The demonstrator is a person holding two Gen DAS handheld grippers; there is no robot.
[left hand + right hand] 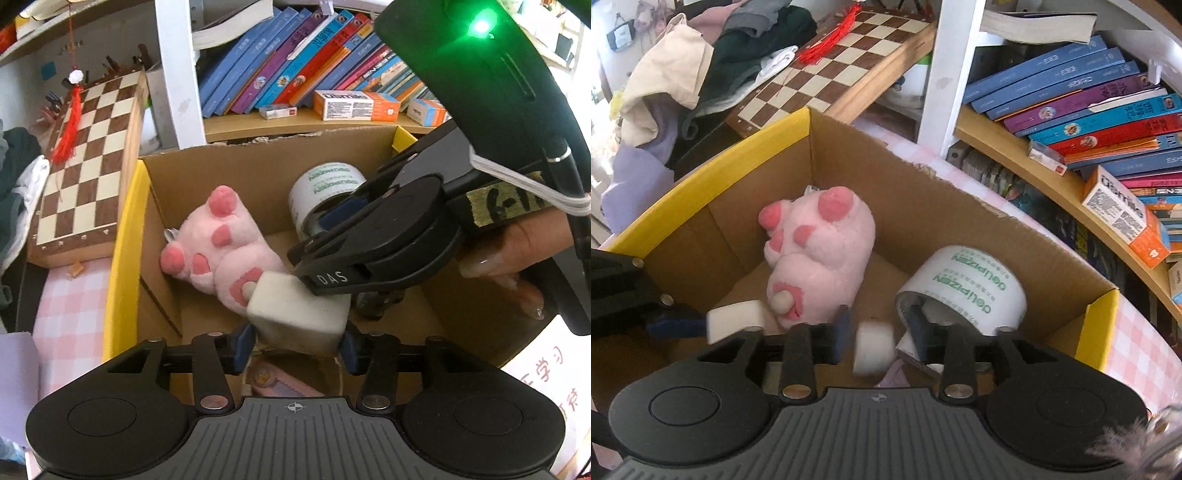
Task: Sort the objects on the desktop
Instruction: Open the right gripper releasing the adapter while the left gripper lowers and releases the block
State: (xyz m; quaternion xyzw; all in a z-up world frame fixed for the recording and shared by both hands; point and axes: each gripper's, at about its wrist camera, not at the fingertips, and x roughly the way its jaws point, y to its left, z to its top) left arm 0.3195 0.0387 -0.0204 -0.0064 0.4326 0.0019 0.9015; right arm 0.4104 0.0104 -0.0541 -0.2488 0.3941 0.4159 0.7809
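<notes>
Now white foam block point(299, 317) between left gripper point(297, 345) pads, apparently freed; light, squashy, grab flat sides. Right gripper point(877, 332) part-open around small white block point(873, 349), grip unclear. Pink plush point(820, 254) at 11 o'clock in cardboard box point(960, 206).

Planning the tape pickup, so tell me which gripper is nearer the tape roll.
Right. The right gripper sits right beside the tape roll, one finger at its open core. The left gripper is farther, by the pink plush.

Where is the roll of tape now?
The roll of tape lies inside the cardboard box, right of the pink plush toy in the right wrist view.
</notes>
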